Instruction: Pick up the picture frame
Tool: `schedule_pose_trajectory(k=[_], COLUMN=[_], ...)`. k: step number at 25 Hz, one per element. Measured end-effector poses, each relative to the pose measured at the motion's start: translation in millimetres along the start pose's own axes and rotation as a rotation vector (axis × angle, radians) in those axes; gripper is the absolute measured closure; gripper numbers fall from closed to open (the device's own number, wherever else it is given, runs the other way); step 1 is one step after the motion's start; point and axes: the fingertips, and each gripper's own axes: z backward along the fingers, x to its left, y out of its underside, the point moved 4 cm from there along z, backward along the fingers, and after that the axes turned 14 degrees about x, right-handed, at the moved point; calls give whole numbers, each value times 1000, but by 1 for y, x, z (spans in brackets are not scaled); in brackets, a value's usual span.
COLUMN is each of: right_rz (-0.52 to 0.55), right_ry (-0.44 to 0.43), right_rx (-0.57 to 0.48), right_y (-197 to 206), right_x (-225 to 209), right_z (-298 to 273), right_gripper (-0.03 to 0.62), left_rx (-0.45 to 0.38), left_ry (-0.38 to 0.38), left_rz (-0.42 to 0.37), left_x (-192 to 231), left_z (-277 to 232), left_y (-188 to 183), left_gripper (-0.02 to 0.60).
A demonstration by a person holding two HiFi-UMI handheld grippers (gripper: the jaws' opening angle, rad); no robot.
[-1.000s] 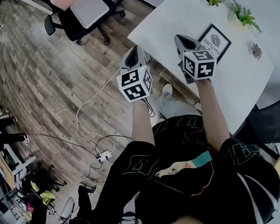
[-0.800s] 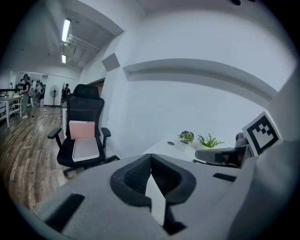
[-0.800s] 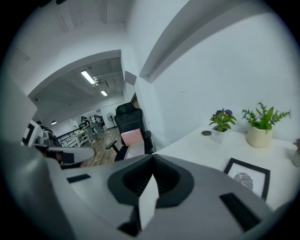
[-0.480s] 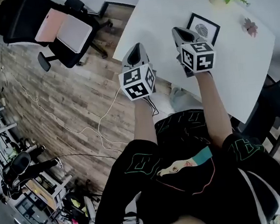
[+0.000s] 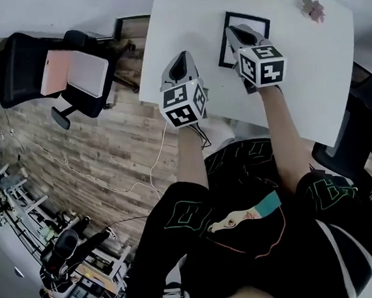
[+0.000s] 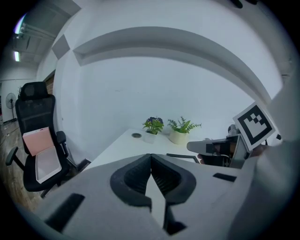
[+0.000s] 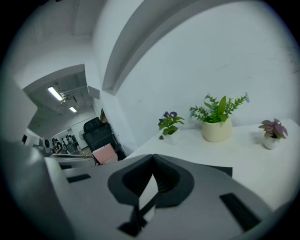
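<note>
Your left claw (image 5: 180,56) is pressed together, its ribbed black pads meeting at the tips with nothing between them. It hangs over the left edge of the smooth white tabletop (image 5: 310,74). Your right claw (image 5: 232,30) is likewise closed and empty. Its tip is over the picture frame (image 5: 230,48), a thin black rectangle lying flat at 1 o'clock from the left claw.

I see a smooth, matt white worktop (image 5: 297,82). The picture frame (image 5: 225,43) on it has a thin black rim. Beside the worktop, the floor (image 5: 95,154) is grainy wood plank. The left gripper (image 6: 151,157) and right gripper (image 7: 152,159) look like matt grey plastic, with ribbed black pads (image 6: 136,176).
</note>
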Motion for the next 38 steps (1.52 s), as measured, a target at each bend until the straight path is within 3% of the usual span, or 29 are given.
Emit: schedule_pose_trajectory(k=[13, 22, 38], right_rz=[-144, -231, -283], right_ry=[152, 259, 322], right_rx=[-68, -76, 74], right_y=[23, 36, 85], right_x=[-85, -125, -143], right_z=[57, 73, 44], right_gripper=[589, 589, 588], left_rx=[72, 134, 276], left_ry=[144, 224, 250], left_rz=[-124, -196, -212], left_x=[-75, -99, -92], left_z=[-40, -77, -127], left_y=[-1, -4, 27], left_gripper=[577, 577, 568])
